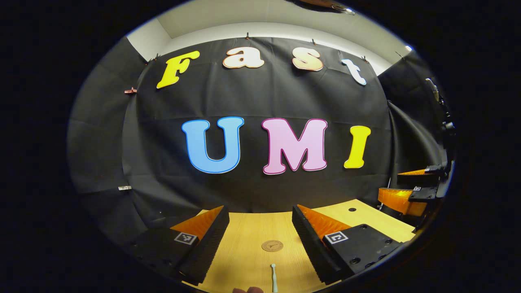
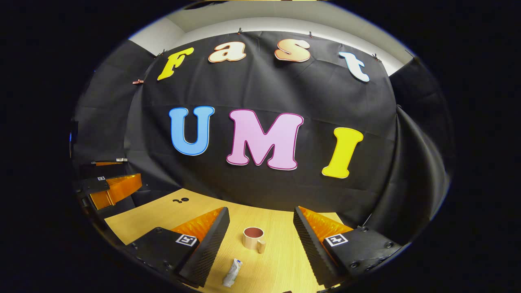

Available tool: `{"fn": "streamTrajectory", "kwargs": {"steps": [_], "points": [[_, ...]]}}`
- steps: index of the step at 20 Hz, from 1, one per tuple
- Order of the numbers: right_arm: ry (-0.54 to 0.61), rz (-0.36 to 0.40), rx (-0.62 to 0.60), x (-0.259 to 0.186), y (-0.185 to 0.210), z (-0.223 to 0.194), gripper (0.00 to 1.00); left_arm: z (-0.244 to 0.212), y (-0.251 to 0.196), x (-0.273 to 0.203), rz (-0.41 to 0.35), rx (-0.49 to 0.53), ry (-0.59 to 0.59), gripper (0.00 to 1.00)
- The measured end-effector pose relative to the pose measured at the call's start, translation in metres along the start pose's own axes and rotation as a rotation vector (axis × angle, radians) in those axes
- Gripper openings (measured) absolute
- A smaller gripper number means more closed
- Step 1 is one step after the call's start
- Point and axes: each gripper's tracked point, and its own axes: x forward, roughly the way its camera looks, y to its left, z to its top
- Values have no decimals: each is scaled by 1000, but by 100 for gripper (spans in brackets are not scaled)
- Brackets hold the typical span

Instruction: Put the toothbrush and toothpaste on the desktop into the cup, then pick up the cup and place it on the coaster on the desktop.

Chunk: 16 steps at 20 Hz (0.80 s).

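Observation:
In the left gripper view my left gripper [image 1: 260,234] hangs open above the wooden desk, nothing between its fingers. A small round brown coaster [image 1: 272,245] lies ahead of it, and nearer lies a white toothbrush [image 1: 274,276], partly cut off at the bottom edge. In the right gripper view my right gripper [image 2: 261,234] is open over the desk. Between its fingers, farther off, stands a beige cup [image 2: 254,239] with a reddish inside and a handle. A white toothpaste tube [image 2: 232,273] lies on the desk in front of it. Both grippers are apart from these objects.
The light wooden desk [image 1: 362,217] ends at the black cloth wall behind. The right gripper [image 1: 415,187] shows at the right of the left gripper view; the left gripper [image 2: 108,187] shows at the left of the right gripper view. Small holes [image 2: 181,200] mark the desk.

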Motion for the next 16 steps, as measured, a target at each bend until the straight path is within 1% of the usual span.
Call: {"fn": "streamTrajectory", "kwargs": {"steps": [1, 3, 7, 10, 12, 15, 16], "points": [[39, 4, -5, -6, 0, -6, 97, -1, 1, 1, 1, -2, 1, 98], [40, 14, -19, -1, -1, -6, 97, -3, 3, 2, 2, -3, 6, 98], [171, 37, 2, 7, 12, -39, 97, -12, 4, 4, 2, -6, 23, 98], [292, 65, 39, 17, 23, -79, 97, -23, 7, 5, 0, -6, 45, 98], [383, 96, 102, 23, 34, -109, 97, -32, 7, 7, -5, -1, 64, 98], [538, 105, 203, 33, 45, -163, 98, -49, 13, 8, -8, 10, 95, 98], [576, 102, 218, 36, 47, -177, 98, -53, 14, 9, -8, 10, 106, 98]]}}
